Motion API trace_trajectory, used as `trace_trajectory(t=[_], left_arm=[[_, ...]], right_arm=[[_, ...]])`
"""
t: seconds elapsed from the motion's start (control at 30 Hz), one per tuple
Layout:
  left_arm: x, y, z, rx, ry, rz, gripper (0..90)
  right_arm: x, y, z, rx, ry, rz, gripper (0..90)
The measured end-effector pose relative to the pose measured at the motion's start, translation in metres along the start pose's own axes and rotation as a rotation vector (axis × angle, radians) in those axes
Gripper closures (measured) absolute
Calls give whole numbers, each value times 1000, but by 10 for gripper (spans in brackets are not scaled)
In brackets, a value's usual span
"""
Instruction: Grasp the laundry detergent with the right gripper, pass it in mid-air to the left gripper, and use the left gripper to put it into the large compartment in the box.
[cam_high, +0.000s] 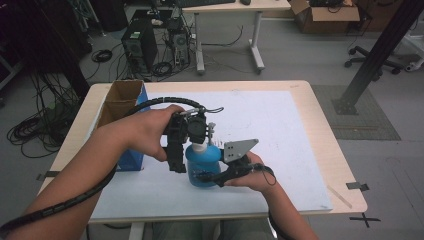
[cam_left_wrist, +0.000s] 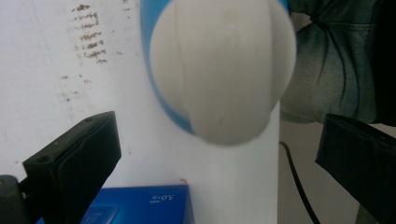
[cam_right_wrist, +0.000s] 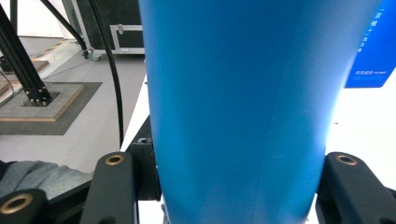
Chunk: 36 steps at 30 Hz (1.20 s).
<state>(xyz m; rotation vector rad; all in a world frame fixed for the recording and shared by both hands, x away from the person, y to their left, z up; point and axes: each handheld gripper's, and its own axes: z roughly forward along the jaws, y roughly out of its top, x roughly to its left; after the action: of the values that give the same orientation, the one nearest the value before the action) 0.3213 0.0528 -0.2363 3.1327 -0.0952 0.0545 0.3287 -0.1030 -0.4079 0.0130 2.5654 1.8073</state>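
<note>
At frame centre, right gripper (cam_high: 214, 176) clamps the blue bottle (cam_high: 202, 161); left gripper (cam_high: 196, 131) hangs open above its white cap (cam_left_wrist: 224, 70), apparently uncapping not yet begun.

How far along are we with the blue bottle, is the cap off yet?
Done: the right gripper is clamped on the blue bottle, holding it upright on the white mat. In hand: the left gripper is over the white cap, jaws open either side, not yet closed on it. Left: gripping and working the cap, which is still on. The blue box stands untouched.
</note>
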Motion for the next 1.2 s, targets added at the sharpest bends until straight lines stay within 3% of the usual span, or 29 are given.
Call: trace_trajectory(t=[0.5, 1.2], left_arm=[[-3, 14, 4, 3, 7, 30, 2], [-4, 23, 8, 12, 30, 37, 2]], right_arm=[[3, 7, 10, 6, 10, -19, 445], [3, 17, 9, -10, 8, -19, 445]])
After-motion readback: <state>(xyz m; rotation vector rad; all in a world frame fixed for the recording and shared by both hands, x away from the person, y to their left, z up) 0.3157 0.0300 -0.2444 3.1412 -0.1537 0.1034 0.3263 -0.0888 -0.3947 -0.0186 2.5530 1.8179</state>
